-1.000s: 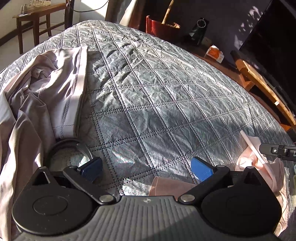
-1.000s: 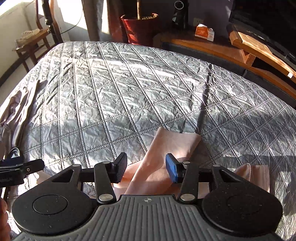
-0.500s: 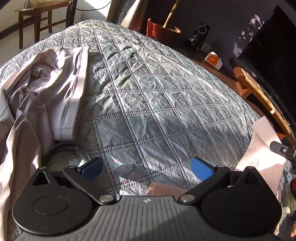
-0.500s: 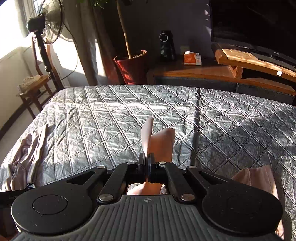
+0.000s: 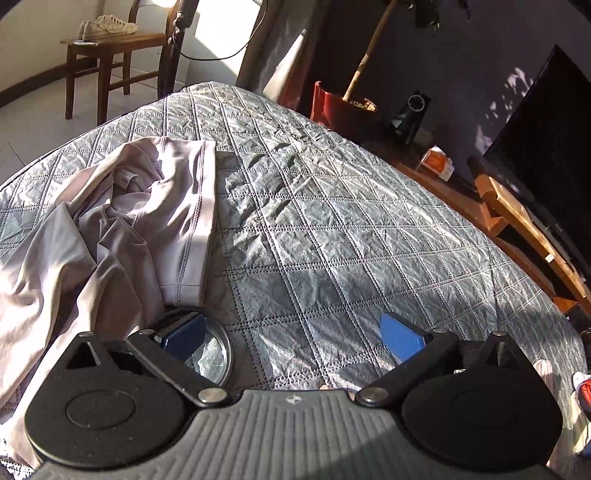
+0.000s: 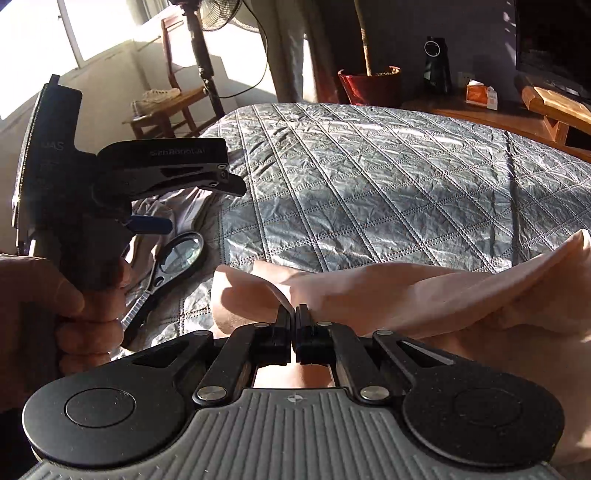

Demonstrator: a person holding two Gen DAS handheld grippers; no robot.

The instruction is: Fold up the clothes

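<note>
Peach garment point(image 6: 424, 295) pinched at a fold between the closed fingers of the right gripper point(image 6: 295, 328), lifted and draped to the right above the quilted bedspread point(image 6: 388, 192); a second earlier lay flat on the quilt between parted fingers, half a second earlier stood as a narrow upright flap already clamped. Left gripper point(image 5: 291, 332) spread wide and empty over the quilt point(image 5: 332, 240), blue pads point(image 5: 400, 334) well apart, as in both earlier views. Left gripper point(image 6: 147, 221) seen from the right wrist raised at the left edge, gripped by the left hand point(image 6: 85, 314); previously only a sliver at the frame's lower left. Magnifying glass point(image 5: 210, 350) lying on the quilt just beside the left pad, lens partly behind it; same place as before. Magnifying glass point(image 6: 181, 254) also visible in the right view, below the raised left gripper, handle pointing toward the camera. Peach cloth formerly showing beneath the left gripper now reduced to a thin trace at the housing's edge. Grey garment point(image 5: 110, 229) crumpled on the left of the bed, waistband straight along its right side, unchanged. Beyond the bed: wooden chair point(image 5: 110, 55) carrying white shoes point(image 5: 107, 26), red plant pot point(image 5: 343, 110), orange box point(image 5: 437, 164), dark television point(image 5: 546, 129).
</note>
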